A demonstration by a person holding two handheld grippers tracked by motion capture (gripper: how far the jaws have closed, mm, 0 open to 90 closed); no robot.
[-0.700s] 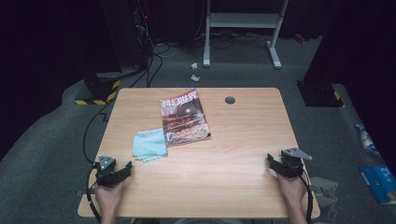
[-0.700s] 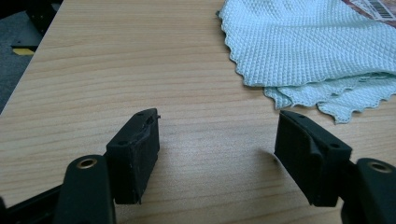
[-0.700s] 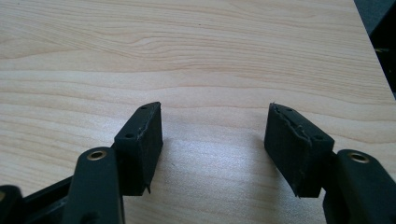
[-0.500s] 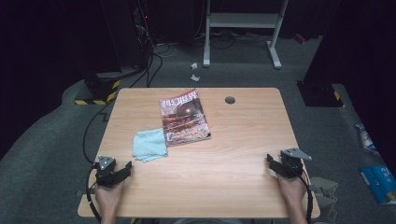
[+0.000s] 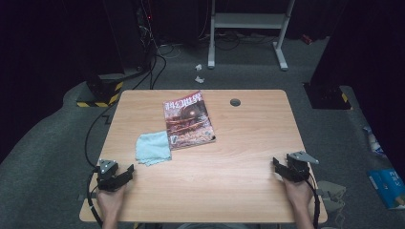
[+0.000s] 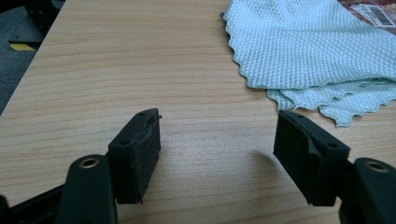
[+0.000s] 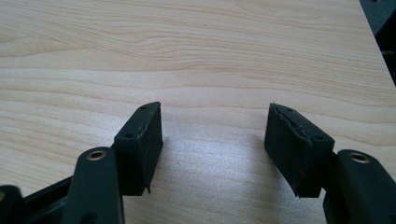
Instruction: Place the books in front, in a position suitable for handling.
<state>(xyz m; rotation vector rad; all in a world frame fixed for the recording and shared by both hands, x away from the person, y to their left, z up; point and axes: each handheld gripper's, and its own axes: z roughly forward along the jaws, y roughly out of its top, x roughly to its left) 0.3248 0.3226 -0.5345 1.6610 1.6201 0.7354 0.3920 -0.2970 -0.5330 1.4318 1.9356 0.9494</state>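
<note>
Change since earlier: nothing I can make out; both my grippers sit at the same spots near the table's near corners, and the cloth and magazine lie where they lay.

Left gripper (image 5: 125, 171): I hold it low over the table's (image 5: 239, 143) near-left corner, its jaws spread wide apart with bare wood between them, gripping nothing. In the left gripper view (image 6: 217, 140) the jaws point toward the cloth.

Left hand (image 5: 111, 200): it comes in over the near edge, wrapped around the gripper's body.

Right gripper (image 5: 278, 167): I hold it near the table's near-right corner, close to the right edge, its jaws also wide apart and empty. In the right gripper view (image 7: 215, 133) they frame plain wood grain.

Right hand (image 5: 298, 193): it comes in over the near edge, behind the gripper.

Cloth (image 5: 153, 147): pale blue-green, crumpled and partly folded, left of the table's middle, the nearest thing to my left gripper but apart from it. In the left gripper view (image 6: 308, 42) its scalloped hem lies just beyond the right-hand jaw, not touching.

Magazine (image 5: 187, 119): flat, cover up, slightly askew, beyond the cloth toward the far edge; its near-left corner meets the cloth's edge.

Table hole (image 5: 235, 101): small dark round grommet near the far edge, right of the magazine.
</note>
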